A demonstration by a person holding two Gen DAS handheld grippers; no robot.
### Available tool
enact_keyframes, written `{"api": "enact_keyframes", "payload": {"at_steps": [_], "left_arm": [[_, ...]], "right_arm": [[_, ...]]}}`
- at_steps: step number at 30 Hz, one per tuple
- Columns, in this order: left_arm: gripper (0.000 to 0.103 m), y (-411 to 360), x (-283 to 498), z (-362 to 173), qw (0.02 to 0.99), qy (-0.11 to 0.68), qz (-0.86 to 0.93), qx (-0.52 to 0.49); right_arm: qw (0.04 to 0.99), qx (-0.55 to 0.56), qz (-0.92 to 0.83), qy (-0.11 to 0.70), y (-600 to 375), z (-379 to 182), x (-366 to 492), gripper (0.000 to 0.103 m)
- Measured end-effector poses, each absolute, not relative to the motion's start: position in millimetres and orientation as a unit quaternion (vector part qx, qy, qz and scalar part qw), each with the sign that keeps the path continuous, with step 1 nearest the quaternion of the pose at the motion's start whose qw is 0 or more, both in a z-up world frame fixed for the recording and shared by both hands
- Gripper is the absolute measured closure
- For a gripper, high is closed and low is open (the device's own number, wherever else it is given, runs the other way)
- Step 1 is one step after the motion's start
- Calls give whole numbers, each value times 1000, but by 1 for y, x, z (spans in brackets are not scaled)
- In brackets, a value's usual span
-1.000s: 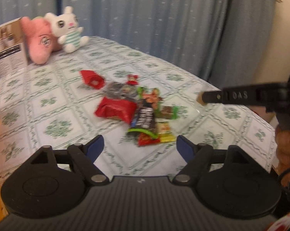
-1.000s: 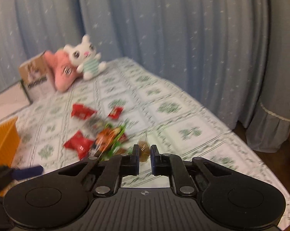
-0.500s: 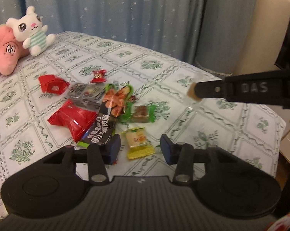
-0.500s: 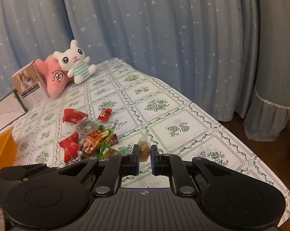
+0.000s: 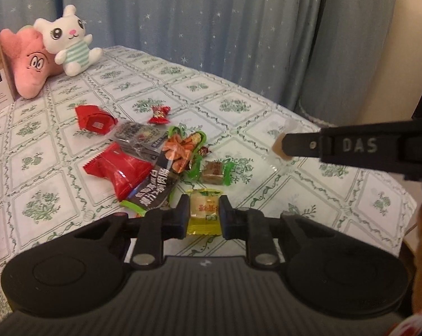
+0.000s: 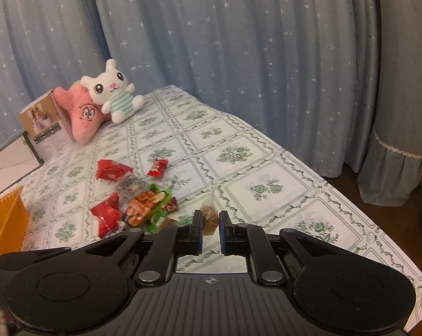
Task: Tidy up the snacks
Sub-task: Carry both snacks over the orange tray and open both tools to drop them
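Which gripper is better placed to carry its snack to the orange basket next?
Probably the left gripper: its jaws bracket the yellow candy, and the orange basket sits on that side. The right gripper holds a brown clear-wrapped snack farther from the basket.

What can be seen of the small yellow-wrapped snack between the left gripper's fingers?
The small yellow-wrapped snack is a squarish glossy plastic packet, pale panel with red characters in the middle, green printing at top and bottom edges. It lies flat on the green-patterned tablecloth, at the near edge of the snack pile. The left gripper has a black finger close on each side; actual contact cannot be confirmed. It is not visible in the right wrist view.
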State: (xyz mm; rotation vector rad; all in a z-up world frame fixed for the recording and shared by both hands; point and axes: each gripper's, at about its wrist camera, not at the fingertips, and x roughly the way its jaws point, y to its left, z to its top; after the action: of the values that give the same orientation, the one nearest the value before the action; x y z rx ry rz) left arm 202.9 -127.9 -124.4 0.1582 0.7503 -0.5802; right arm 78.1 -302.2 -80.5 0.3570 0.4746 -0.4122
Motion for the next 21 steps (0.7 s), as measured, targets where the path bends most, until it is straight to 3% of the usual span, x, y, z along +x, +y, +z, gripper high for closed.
{"api": "enact_keyframes", "payload": {"at_steps": [14,21], "left_arm": [[84,29,190,-32,934,335,-117,48],[83,121,171,-23,937,347,-24,37]], "right_arm": [[967,144,31,208,-187,-39,127,92],[953,129,152,229,-99,-30,166,92]]}}
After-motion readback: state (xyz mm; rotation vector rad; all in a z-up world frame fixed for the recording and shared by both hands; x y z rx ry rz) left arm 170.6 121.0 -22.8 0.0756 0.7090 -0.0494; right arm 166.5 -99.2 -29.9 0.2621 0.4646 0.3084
